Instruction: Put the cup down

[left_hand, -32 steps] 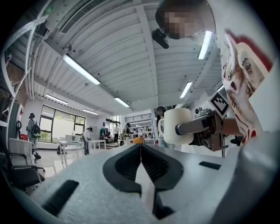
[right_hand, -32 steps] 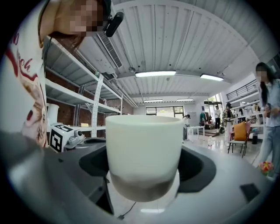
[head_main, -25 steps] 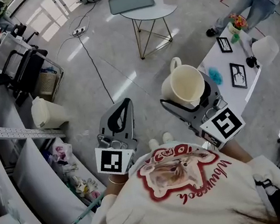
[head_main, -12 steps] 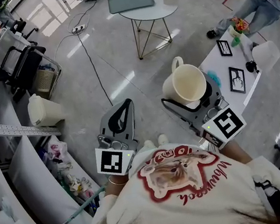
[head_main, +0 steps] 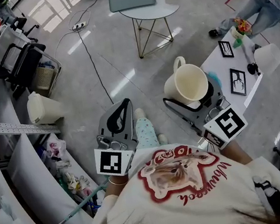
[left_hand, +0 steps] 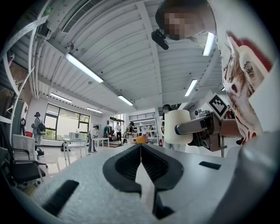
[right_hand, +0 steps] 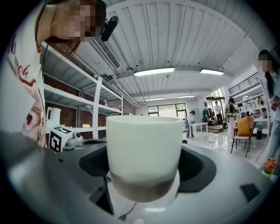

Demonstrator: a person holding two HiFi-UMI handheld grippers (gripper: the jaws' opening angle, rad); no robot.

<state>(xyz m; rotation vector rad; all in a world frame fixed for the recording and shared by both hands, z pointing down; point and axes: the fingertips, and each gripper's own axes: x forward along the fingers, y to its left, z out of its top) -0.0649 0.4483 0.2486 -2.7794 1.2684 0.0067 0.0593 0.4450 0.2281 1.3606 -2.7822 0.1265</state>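
A cream cup (head_main: 186, 82) with a handle at its far side is held upright in the air, above the floor and beside a white table (head_main: 216, 64). My right gripper (head_main: 190, 94) is shut on the cup, its dark jaws around the lower wall. The right gripper view is filled by the cup (right_hand: 144, 151) between the jaws. Level with it on the left is my left gripper (head_main: 126, 103), shut, with nothing in it. In the left gripper view its jaws meet at the tip (left_hand: 140, 147), and the cup (left_hand: 176, 127) shows to the right.
The white table carries two picture frames (head_main: 238, 79) and a small plant (head_main: 240, 25). A round table (head_main: 155, 9) with a tray (head_main: 131, 0) stands ahead. A white jug (head_main: 41, 108) and shelving (head_main: 5, 131) are at left. A person (head_main: 262, 0) sits at the far right.
The cup stays in the right gripper, drifting slightly up and right. A leg in patterned trousers has stepped forward between the two grippers. The left gripper is unchanged.
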